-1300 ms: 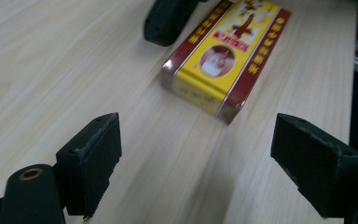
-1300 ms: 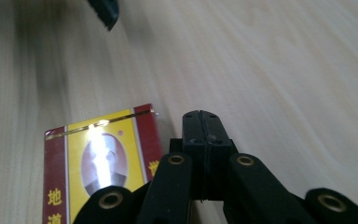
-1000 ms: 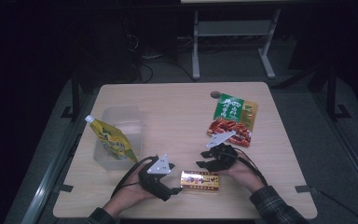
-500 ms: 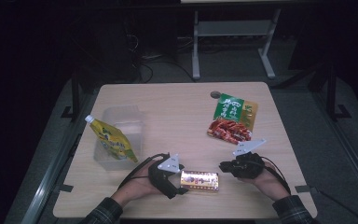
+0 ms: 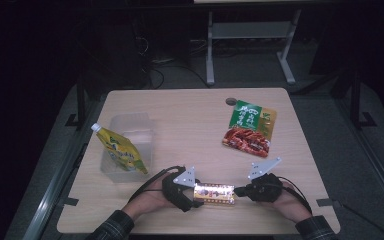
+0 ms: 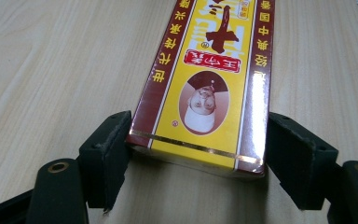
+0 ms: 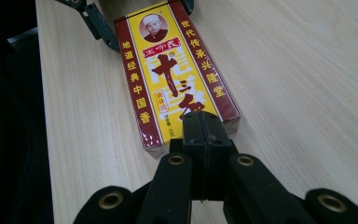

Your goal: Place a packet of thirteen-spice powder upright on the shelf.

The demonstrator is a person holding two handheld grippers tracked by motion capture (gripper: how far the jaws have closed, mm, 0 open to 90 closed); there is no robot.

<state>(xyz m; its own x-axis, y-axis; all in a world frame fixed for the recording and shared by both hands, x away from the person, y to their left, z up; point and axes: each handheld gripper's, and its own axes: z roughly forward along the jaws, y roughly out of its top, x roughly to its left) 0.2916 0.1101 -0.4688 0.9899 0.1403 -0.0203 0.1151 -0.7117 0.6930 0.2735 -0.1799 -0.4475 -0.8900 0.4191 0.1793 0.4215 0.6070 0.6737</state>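
Box (image 5: pixel 214 193) of red and yellow card, flat on the surface near the front edge, a little right of its middle, long side running along that edge. Left gripper (image 5: pixel 196 196) at the box's left end, fingers (image 6: pixel 105 156) spread to either side of it and just lately closing in; left finger at or against the box's corner, right finger (image 6: pixel 292 158) with a sliver of gap, so no real pinch yet. Right gripper (image 5: pixel 240 190) at the box's right end, fingers (image 7: pixel 205 135) pressed flat together with nothing between them, tips at or just over the box's short edge; cannot tell whether touching.

Against a second ago: right gripper then up beside the red pouch with fingers parted, now drawn out toward the front right corner and clapped shut. Left gripper a shade nearer the box. Box itself in much the same spot, turned only slightly if at all.

Farther back, near the left edge: clear plastic tub (image 5: pixel 130 145), with a yellow spouted pouch (image 5: pixel 120 151) leaning in it, cap up and to the left. Toward the far right corner: green and red snack pouch (image 5: pixel 249 127), flat, well apart from both grippers, with a small dark round spot (image 5: pixel 230 101) just beyond it. Nothing between grippers and box.
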